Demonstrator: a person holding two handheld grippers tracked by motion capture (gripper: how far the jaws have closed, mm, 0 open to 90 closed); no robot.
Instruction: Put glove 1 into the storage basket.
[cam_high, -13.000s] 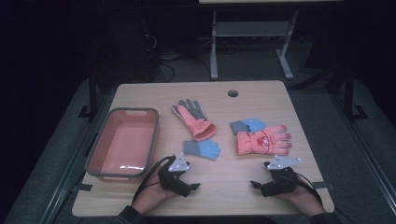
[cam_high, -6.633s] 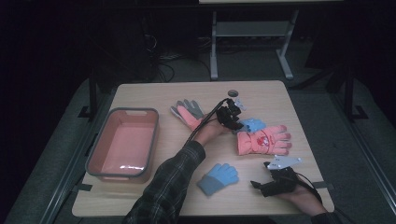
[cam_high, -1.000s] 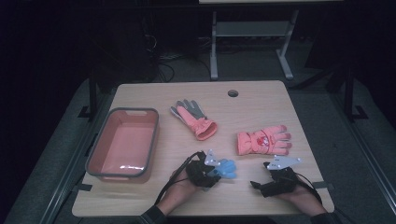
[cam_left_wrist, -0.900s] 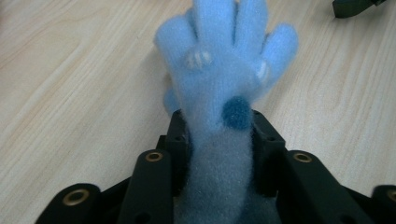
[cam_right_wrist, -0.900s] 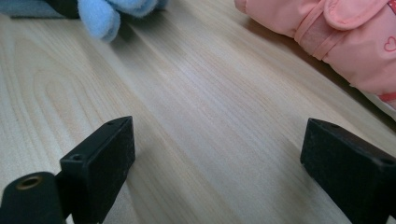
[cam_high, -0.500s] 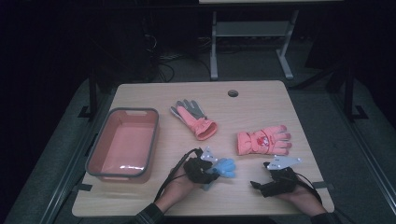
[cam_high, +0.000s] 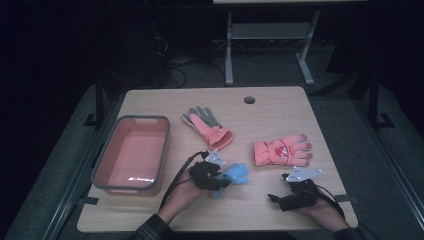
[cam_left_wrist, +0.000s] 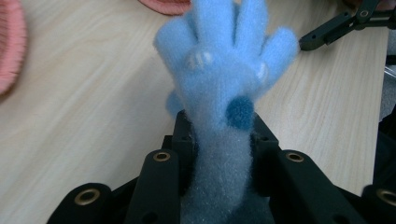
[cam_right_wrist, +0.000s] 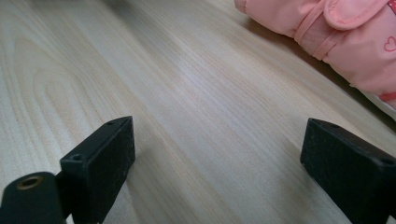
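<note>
The left tongs (cam_high: 220, 177) pinch a fluffy blue glove (cam_left_wrist: 224, 88) by its cuff, near the front of the desk (cam_high: 280, 107). The glove's fingers point away from the tongs. The right tongs (cam_right_wrist: 219, 172) are wide open and hold nothing, low over the desk. A pink glove (cam_high: 281, 150) lies just past them.

1. The blue glove (cam_left_wrist: 224, 88) is fluffy fleece cloth with a soft nap; its cuff looks greyer and finer.
2. The left gripper (cam_left_wrist: 219, 140) is matt black plastic, with brass-coloured metal eyelets in its arms.
3. The table (cam_high: 270, 112) is pale wood with a visible grain and a smooth, faintly sheened finish.
4. The pink glove (cam_right_wrist: 345, 37) is smooth woven cloth with stitched seams.
5. The bin (cam_high: 102, 162) looks like glossy pink plastic with a grey rim.
6. The right gripper (cam_right_wrist: 215, 163) has matt black jaws.
</note>
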